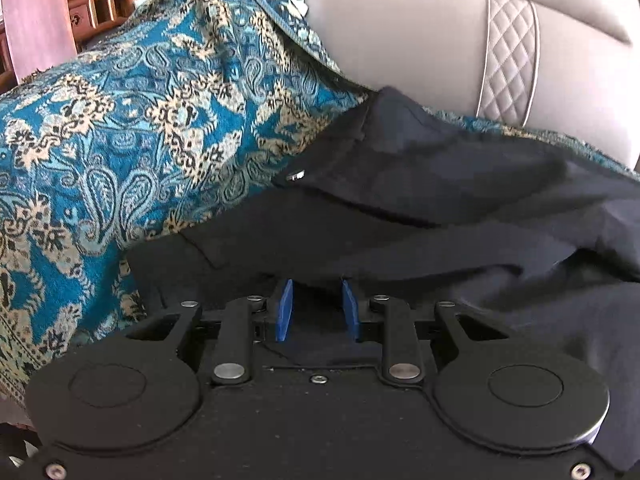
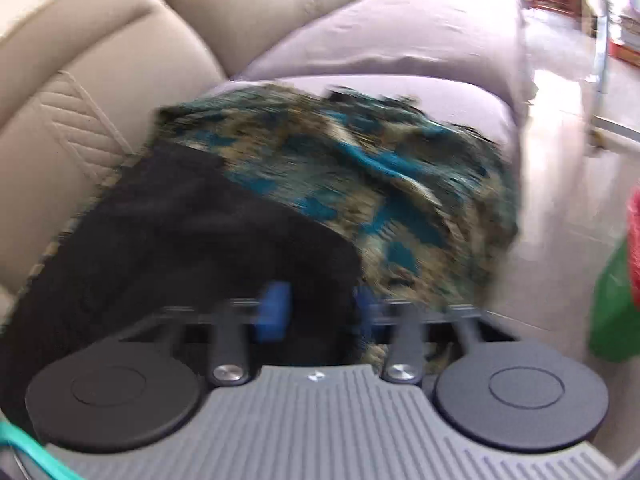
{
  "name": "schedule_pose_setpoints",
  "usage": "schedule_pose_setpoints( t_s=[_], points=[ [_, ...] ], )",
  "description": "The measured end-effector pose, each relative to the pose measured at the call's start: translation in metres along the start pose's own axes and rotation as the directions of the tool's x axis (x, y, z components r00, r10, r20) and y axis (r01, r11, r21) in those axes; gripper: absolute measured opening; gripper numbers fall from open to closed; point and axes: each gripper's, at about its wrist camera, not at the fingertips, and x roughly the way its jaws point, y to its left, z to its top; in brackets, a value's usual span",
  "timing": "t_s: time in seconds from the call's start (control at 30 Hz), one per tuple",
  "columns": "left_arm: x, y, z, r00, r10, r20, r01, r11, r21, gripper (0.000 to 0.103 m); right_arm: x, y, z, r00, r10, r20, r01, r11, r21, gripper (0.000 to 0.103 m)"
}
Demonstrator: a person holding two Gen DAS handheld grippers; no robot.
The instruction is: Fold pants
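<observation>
Dark navy pants [image 1: 420, 200] lie rumpled on a teal paisley throw [image 1: 140, 120] over a beige leather sofa [image 1: 400, 32].

Left hand-held gripper [image 1: 316, 308]: blue pads apart, pants fabric between them, not clamped. Right hand-held gripper [image 2: 320, 312]: pads apart over the pants edge; view motion-blurred, so contact uncertain.

Risks: a pinch could catch the throw along with the pants; loose fabric may slip mid-fold.

Wooden cabinet [image 1: 104, 0] behind; pale tiled floor [image 2: 560, 160] alongside.
</observation>
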Motion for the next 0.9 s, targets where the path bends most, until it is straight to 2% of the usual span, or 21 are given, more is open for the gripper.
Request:
schedule_pose_setpoints(
  t_s=[0.07, 0.1, 0.2, 0.23, 0.27, 0.37, 0.5, 0.6, 0.67, 0.73, 0.8, 0.9],
  points=[
    [0.002, -0.002, -0.002, 1.0, 0.011, -0.007, -0.011, 1.0, 0.006, 0.027, -0.01, 0.011, 0.004, 0.993, 0.113, 0.028, -0.112, 0.993, -0.039, 0.027],
    [0.003, -0.004, -0.003, 1.0, 0.019, -0.006, -0.019, 1.0, 0.011, 0.027, -0.019, 0.022, 0.004, 0.981, 0.191, 0.044, -0.184, 0.974, -0.129, 0.028],
    [0.003, -0.008, -0.005, 0.999, 0.038, 0.002, -0.038, 0.999, 0.029, 0.027, -0.04, 0.054, -0.007, 0.95, 0.309, 0.037, -0.274, 0.888, -0.369, 0.038],
    [0.003, -0.008, -0.004, 0.999, 0.042, 0.002, -0.042, 0.999, 0.031, 0.027, -0.045, 0.059, -0.012, 0.943, 0.329, 0.046, -0.283, 0.868, -0.408, 0.053],
    [0.003, -0.009, -0.004, 0.999, 0.043, 0.0, -0.043, 0.999, 0.031, 0.027, -0.048, 0.062, -0.015, 0.94, 0.336, 0.058, -0.283, 0.864, -0.417, 0.058],
    [0.004, -0.008, -0.003, 0.999, 0.039, -0.005, -0.039, 0.999, 0.026, 0.027, -0.044, 0.053, -0.012, 0.955, 0.283, 0.089, -0.24, 0.913, -0.33, 0.059],
    [0.004, -0.005, -0.003, 1.0, 0.03, -0.006, -0.03, 0.999, 0.016, 0.028, -0.031, 0.029, -0.008, 0.991, 0.066, 0.118, -0.045, 0.984, -0.171, 0.059],
    [0.004, -0.004, -0.004, 1.0, 0.031, 0.0, -0.031, 0.999, 0.023, 0.028, -0.023, 0.013, -0.01, 0.993, -0.062, 0.102, 0.072, 0.993, -0.097, 0.057],
    [0.004, -0.005, -0.004, 0.999, 0.036, 0.003, -0.036, 0.999, 0.029, 0.028, -0.015, 0.008, -0.015, 0.994, -0.079, 0.072, 0.086, 0.992, -0.087, 0.043],
    [0.004, -0.006, -0.004, 0.999, 0.041, 0.005, -0.041, 0.999, 0.035, 0.028, -0.01, 0.01, -0.017, 0.997, -0.059, 0.045, 0.063, 0.995, -0.083, 0.042],
    [0.004, -0.007, -0.004, 0.999, 0.043, 0.007, -0.043, 0.998, 0.037, 0.028, -0.007, 0.02, -0.02, 0.998, -0.047, 0.044, 0.052, 0.991, -0.127, 0.041],
    [0.004, -0.007, -0.005, 0.999, 0.042, 0.01, -0.042, 0.998, 0.036, 0.029, 0.005, 0.032, -0.026, 0.999, -0.051, 0.02, 0.053, 0.986, -0.155, 0.027]
  ],
)
